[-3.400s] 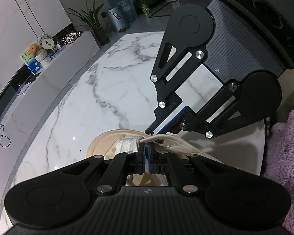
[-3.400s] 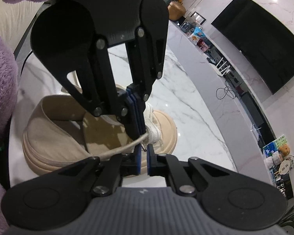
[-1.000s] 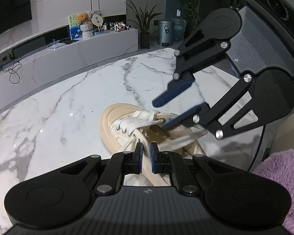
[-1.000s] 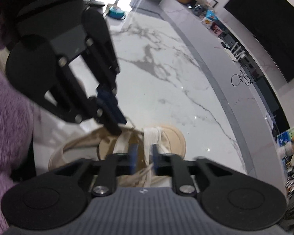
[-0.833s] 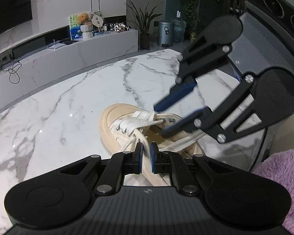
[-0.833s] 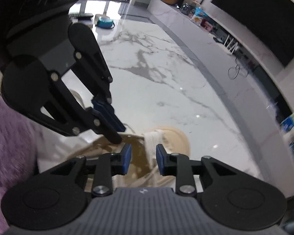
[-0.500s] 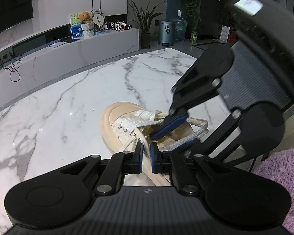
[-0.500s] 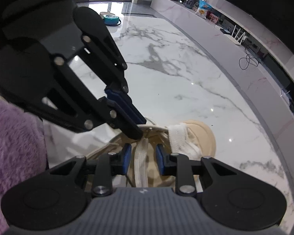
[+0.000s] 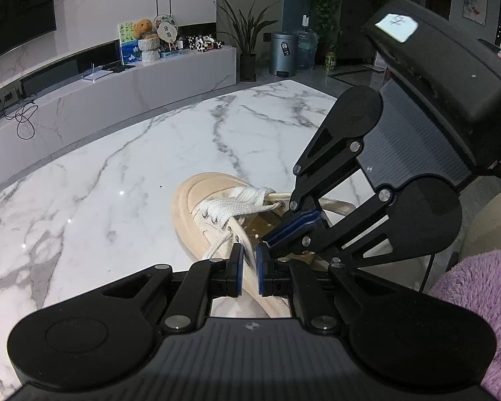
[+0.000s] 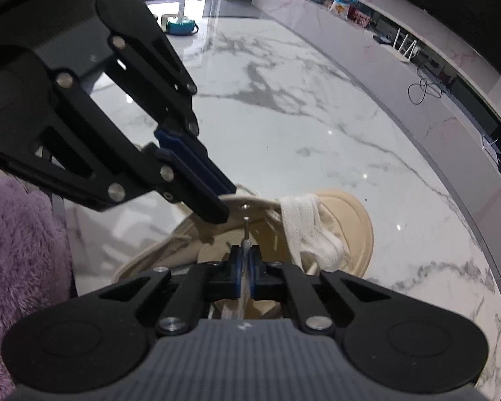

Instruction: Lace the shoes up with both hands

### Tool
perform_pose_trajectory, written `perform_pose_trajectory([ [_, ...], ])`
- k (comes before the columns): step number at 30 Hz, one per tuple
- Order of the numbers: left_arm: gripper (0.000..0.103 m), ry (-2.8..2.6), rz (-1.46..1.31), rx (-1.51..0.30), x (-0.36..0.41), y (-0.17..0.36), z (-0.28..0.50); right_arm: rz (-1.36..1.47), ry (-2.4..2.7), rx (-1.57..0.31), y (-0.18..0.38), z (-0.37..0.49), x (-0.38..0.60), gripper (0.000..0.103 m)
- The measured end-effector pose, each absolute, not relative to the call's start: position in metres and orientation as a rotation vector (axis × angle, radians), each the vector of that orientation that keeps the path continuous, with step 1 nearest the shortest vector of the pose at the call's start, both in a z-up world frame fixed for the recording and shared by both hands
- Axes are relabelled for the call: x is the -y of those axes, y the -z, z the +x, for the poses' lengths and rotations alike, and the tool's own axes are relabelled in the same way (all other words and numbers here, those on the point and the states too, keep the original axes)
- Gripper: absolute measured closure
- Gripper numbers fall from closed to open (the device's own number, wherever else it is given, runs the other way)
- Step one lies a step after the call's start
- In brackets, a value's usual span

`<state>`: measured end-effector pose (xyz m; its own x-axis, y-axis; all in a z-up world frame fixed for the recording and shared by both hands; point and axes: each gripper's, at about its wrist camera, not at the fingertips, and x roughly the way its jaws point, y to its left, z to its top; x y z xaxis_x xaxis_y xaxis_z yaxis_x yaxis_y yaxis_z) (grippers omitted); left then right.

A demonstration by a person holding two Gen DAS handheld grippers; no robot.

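Note:
A beige shoe (image 9: 197, 220) with white laces (image 9: 237, 204) lies on the marble table (image 9: 117, 167). My left gripper (image 9: 247, 257) is shut on a lace strand that runs from the near eyelets between its pads. In the right wrist view the left gripper (image 10: 217, 212) reaches to the shoe's collar from the upper left. My right gripper (image 10: 246, 260) hangs over the shoe's (image 10: 354, 230) opening. Its jaws are closing, the pads pressing a lace end whose stiff tip (image 10: 246, 229) pokes out ahead. The left wrist view shows the right gripper (image 9: 270, 239) with pads together.
Purple fluffy sleeves (image 9: 477, 294) (image 10: 20, 240) flank the shoe on the near side. The table's curved edge (image 10: 457, 200) runs to the right, a low marble console (image 9: 143, 77) with toys beyond it. Bare marble (image 10: 300, 117) lies past the shoe's toe.
The right gripper sank toward the shoe's opening, rolled a little, and its jaws went from open to pressed on the lace end. The left gripper kept still, holding its strand.

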<state>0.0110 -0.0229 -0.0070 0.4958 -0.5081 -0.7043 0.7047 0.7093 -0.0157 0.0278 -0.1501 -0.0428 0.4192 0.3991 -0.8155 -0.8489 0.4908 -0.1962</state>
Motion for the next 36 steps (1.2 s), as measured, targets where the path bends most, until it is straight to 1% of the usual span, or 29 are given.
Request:
perform_pose_trajectory([
  [9, 0.097, 0.752, 0.306, -0.743, 0.025, 0.005, 0.009, -0.679, -0.861, -0.819, 0.044, 0.034, 0.143, 0.098],
  [19, 0.097, 0.760, 0.322, -0.739, 0.027, 0.005, 0.006, -0.692, -0.849, -0.817, 0.041, 0.034, 0.143, 0.098],
  [30, 0.097, 0.762, 0.315, -0.744, 0.027, 0.005, 0.008, -0.623, -0.813, -0.777, 0.025, 0.030, 0.154, 0.098],
  [36, 0.097, 0.765, 0.333, -0.701, 0.022, -0.004, 0.009, -0.619, -0.835, -0.755, 0.023, 0.025, 0.151, 0.098],
])
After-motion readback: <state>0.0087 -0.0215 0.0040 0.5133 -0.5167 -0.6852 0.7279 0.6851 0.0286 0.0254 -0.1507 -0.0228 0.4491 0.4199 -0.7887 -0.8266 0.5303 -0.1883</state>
